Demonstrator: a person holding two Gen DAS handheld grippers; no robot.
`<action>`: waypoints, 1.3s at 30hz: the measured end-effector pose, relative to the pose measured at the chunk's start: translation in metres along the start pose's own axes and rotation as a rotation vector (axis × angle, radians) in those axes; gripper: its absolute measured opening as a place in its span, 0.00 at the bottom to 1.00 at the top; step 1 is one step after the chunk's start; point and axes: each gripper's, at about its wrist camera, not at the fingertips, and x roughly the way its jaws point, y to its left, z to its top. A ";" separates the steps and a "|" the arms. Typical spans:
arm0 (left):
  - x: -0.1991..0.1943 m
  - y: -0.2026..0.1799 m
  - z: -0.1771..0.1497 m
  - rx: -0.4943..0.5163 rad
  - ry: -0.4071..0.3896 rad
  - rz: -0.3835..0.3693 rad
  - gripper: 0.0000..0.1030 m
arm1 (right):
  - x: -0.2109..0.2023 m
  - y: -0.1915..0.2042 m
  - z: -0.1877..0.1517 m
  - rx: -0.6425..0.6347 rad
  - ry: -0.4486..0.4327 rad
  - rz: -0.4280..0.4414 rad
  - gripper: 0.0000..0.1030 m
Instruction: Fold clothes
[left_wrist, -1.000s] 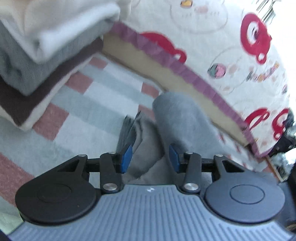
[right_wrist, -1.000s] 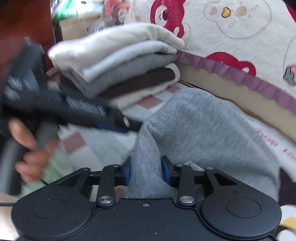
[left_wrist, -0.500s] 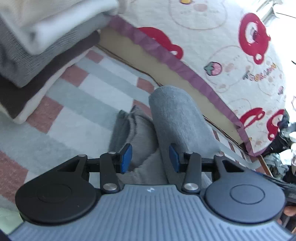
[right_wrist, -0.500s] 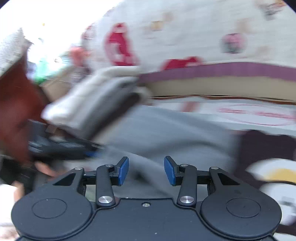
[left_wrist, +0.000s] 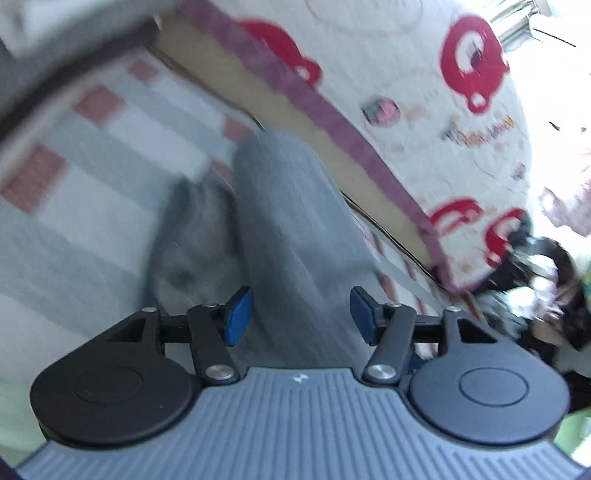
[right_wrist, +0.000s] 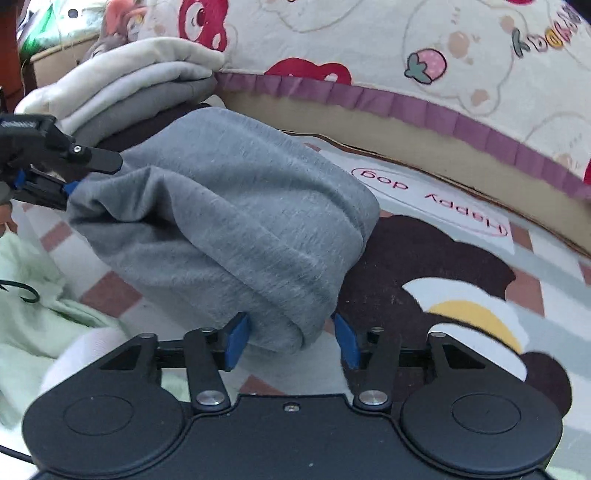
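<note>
A grey knit garment (right_wrist: 240, 206) lies folded in a soft bundle on the patterned mat (right_wrist: 535, 295). Its near end sits between the blue pads of my right gripper (right_wrist: 291, 339), whose fingers stand apart and open. At the far left end of the bundle is my left gripper (right_wrist: 85, 177), by the garment's corner. In the blurred left wrist view the same garment (left_wrist: 288, 221) runs forward between the widely open fingers of the left gripper (left_wrist: 301, 319).
A stack of folded clothes (right_wrist: 140, 81) stands behind the bundle, against the bed's quilt (right_wrist: 406, 44) with its purple frill. Pale green cloth (right_wrist: 29, 295) with a black hook (right_wrist: 22, 291) lies at the left. Clutter (left_wrist: 535, 295) sits at the bed's far end.
My right gripper has let go of the grey garment and drawn back to its end. The left gripper's fingers have opened wider and its view has swung.
</note>
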 end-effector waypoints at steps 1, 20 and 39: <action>0.007 -0.002 -0.004 -0.010 0.024 -0.021 0.67 | 0.000 0.000 -0.001 -0.009 -0.002 0.001 0.55; -0.010 0.004 0.022 0.168 -0.122 0.141 0.34 | 0.026 0.044 0.006 -0.323 0.039 -0.123 0.26; -0.048 -0.014 0.021 0.241 -0.163 -0.064 0.39 | 0.028 -0.022 0.052 0.266 -0.034 0.188 0.50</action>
